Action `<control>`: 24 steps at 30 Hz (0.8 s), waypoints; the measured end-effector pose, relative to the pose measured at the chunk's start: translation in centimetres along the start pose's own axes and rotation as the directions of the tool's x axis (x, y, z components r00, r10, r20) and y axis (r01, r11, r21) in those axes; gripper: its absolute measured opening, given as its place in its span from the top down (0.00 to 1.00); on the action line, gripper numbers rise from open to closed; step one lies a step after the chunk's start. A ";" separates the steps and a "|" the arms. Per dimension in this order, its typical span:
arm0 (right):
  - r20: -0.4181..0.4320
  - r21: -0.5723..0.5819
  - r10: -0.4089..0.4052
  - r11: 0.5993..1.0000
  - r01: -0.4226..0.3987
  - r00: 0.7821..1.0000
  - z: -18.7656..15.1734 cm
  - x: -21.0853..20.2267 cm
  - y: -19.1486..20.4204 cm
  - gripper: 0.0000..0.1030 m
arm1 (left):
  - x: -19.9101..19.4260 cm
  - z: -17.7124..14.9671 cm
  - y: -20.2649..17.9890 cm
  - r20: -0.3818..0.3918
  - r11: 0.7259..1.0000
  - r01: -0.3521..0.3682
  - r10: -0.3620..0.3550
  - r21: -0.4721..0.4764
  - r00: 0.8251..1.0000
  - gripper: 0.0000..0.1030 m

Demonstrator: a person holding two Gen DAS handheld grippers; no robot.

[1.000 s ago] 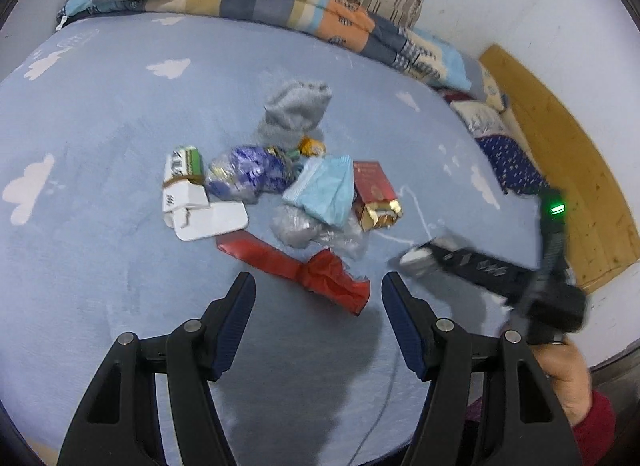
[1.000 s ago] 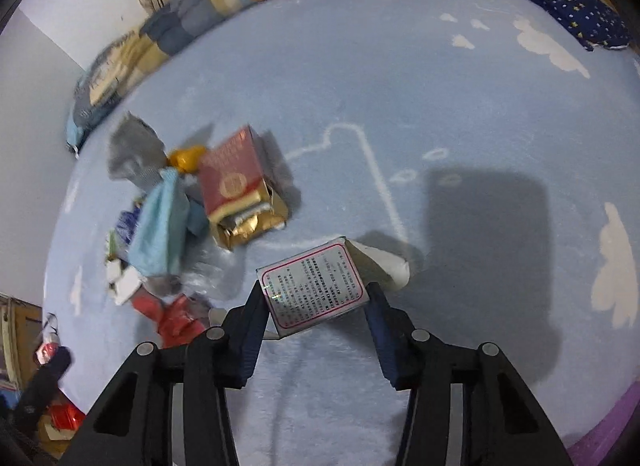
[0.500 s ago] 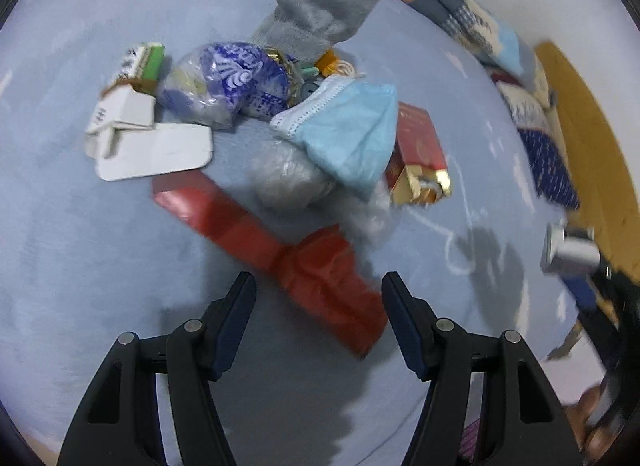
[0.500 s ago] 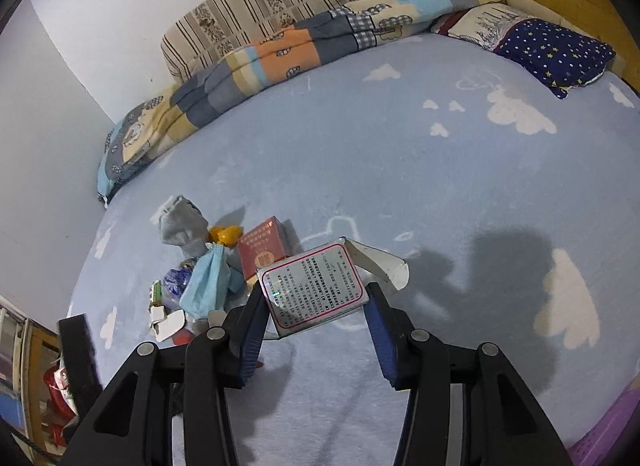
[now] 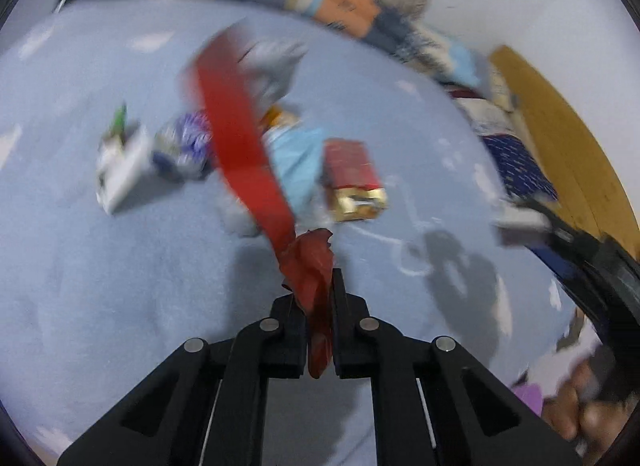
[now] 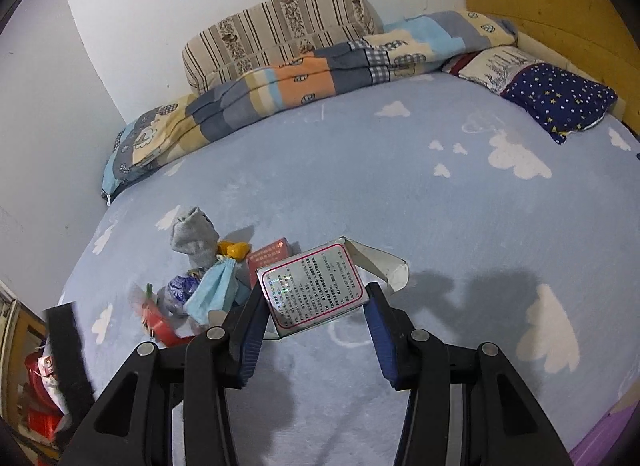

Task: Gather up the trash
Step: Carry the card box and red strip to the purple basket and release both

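Two tools are mine, both over the bed (image 6: 320,193), whose pale blue cloud-print cover fills everything ahead of them. Far beyond my right tool (image 6: 316,308), against the wall, lie a striped cushion (image 6: 280,31) and a rolled patchwork quilt (image 6: 304,81), with a star-dotted navy pillow (image 6: 560,99) off to its right. The trash heap (image 6: 204,274) sits ahead and left of my right tool: a grey sock (image 6: 194,236), a pale blue face mask (image 6: 214,292), and a red and gold carton (image 5: 352,173). My right tool stands about half open, its blue pads pressed on either side of a silver printed box (image 6: 312,290), lifted clear of the cover with a white flap trailing to its right. My left tool (image 5: 316,294) has just snapped its jaws together on the crumpled end of a long red wrapper (image 5: 248,153), which is pinched between the fingers and streams up and forward from them, blurred, across the heap.
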State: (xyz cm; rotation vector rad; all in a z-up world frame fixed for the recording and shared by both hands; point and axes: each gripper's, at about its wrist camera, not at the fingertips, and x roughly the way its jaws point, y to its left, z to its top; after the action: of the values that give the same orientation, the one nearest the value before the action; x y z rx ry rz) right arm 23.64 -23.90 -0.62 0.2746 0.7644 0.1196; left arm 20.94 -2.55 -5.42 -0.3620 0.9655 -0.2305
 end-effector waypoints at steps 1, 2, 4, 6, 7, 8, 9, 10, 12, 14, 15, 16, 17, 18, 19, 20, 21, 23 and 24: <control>0.004 -0.007 0.003 1.000 -0.003 1.000 -0.1 -0.2 0.2 0.50 | -1.3 -0.2 -0.7 0.038 0.999 -0.008 0.006 0.043 0.999 0.92; 0.007 -0.014 0.011 1.000 -0.010 1.000 -0.3 -0.5 0.5 0.50 | -2.3 -0.1 -1.4 0.074 0.997 -0.014 0.008 0.080 0.997 0.92; 0.014 -0.019 0.026 0.999 -0.026 1.000 -0.7 -1.3 0.8 0.50 | -4.4 -0.2 -2.2 0.141 0.989 -0.013 -0.008 0.146 0.990 0.92; 0.024 -0.008 0.051 0.999 -0.051 0.998 -1.2 -2.3 0.9 0.50 | -6.0 -0.2 -2.8 0.200 0.979 -0.028 -0.013 0.204 0.980 0.92; 0.031 -0.004 0.066 0.998 -0.066 0.997 -1.4 -2.8 1.0 0.50 | -6.6 -0.2 -3.0 0.226 0.972 -0.035 -0.020 0.233 0.974 0.92; 0.047 -0.007 0.080 0.997 -0.080 0.996 -1.8 -3.6 1.2 0.50 | -6.9 -0.1 -3.1 0.234 0.969 -0.032 -0.026 0.244 0.972 0.92; 0.060 -0.017 0.081 0.997 -0.080 0.995 -2.1 -4.1 1.4 0.50 | -7.0 -0.1 -3.2 0.236 0.967 -0.028 -0.033 0.253 0.971 0.92; 0.070 -0.029 0.081 0.996 -0.079 0.994 -2.4 -4.6 1.6 0.50 | -7.0 0.0 -3.1 0.234 0.965 -0.028 -0.035 0.259 0.972 0.92; 0.090 -0.048 0.087 0.995 -0.083 0.992 -2.7 -5.3 1.9 0.50 | -6.8 0.1 -3.0 0.221 0.962 -0.022 -0.040 0.271 0.975 0.92; 0.104 -0.083 0.074 0.994 -0.065 0.992 -2.6 -5.3 2.4 0.50 | -6.2 0.3 -3.2 0.206 0.962 -0.021 -0.037 0.273 0.978 0.92; 0.105 -0.092 0.068 0.994 -0.058 0.992 -2.6 -5.1 2.5 0.50 | -6.1 0.2 -3.4 0.203 0.962 -0.024 -0.033 0.273 0.979 0.92; 0.101 -0.094 0.067 0.994 -0.057 0.993 -2.5 -4.9 2.6 0.50 | -5.9 0.3 -3.5 0.200 0.961 -0.029 -0.028 0.276 0.979 0.92; 0.092 -0.090 0.072 0.994 -0.063 0.993 -2.5 -4.6 2.5 0.50 | -5.7 0.3 -3.7 0.198 0.959 -0.040 -0.018 0.281 0.980 0.92; 0.087 -0.088 0.074 0.994 -0.066 0.993 -2.5 -4.5 2.5 0.50 | -5.5 0.1 -3.8 0.198 0.957 -0.048 -0.011 0.286 0.980 0.92; 0.081 -0.088 0.076 0.994 -0.069 0.994 -2.5 -4.4 2.5 0.50 | -5.4 0.1 -3.9 0.198 0.955 -0.054 -0.005 0.291 0.980 0.92; 0.081 -0.090 0.075 0.994 -0.068 0.994 -2.5 -4.4 2.4 0.50 | -5.3 0.1 -4.0 0.197 0.955 -0.056 -0.003 0.293 0.980 0.92; 0.084 -0.093 0.072 0.994 -0.065 0.994 -2.5 -4.4 2.4 0.50 | -5.2 0.0 -4.0 0.195 0.954 -0.055 -0.004 0.294 0.981 0.92; 0.092 -0.094 0.068 0.994 -0.059 0.993 -2.5 -4.6 2.3 0.50 | -5.1 0.0 -4.1 0.193 0.953 -0.056 -0.002 0.298 0.981 0.92; 0.094 -0.090 0.068 0.994 -0.059 0.993 -2.5 -4.6 2.3 0.50 | -5.1 0.0 -4.2 0.193 0.952 -0.059 0.000 0.301 0.981 0.92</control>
State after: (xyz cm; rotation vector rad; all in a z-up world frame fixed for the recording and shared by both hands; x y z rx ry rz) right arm 18.58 -22.19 1.43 0.2201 0.6524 0.1983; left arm 17.97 -4.65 0.10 -0.0817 0.7306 -0.3081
